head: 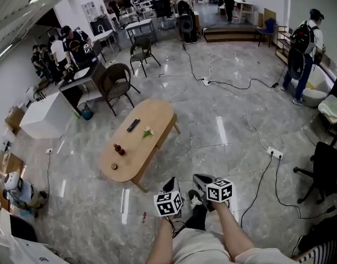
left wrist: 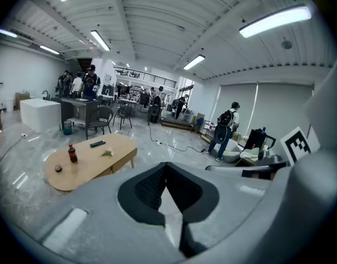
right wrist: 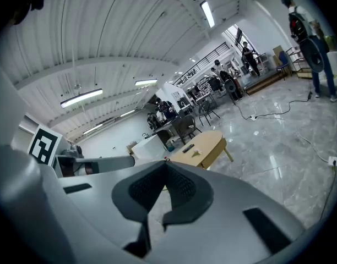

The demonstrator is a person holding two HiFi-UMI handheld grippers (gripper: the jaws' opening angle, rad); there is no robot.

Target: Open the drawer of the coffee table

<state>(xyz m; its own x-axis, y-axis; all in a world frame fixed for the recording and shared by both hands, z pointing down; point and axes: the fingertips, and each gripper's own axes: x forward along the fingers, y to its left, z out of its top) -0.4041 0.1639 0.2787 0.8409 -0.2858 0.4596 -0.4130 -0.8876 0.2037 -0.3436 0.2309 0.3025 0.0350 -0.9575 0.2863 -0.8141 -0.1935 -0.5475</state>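
The floor here is polished grey stone tile, super glossy, with reflections all over it. The coffee table is pale wood, smooth and matt, no shine on top. My left gripper and right gripper are light grey plastic shells with a dull, slightly grainy finish. The pads inside are black with a dimpled, rubbery-looking texture. The marker cubes look like flat matt print, black on white. The little bottle looks like shiny dark plastic. The chair looks like dark woven wicker.
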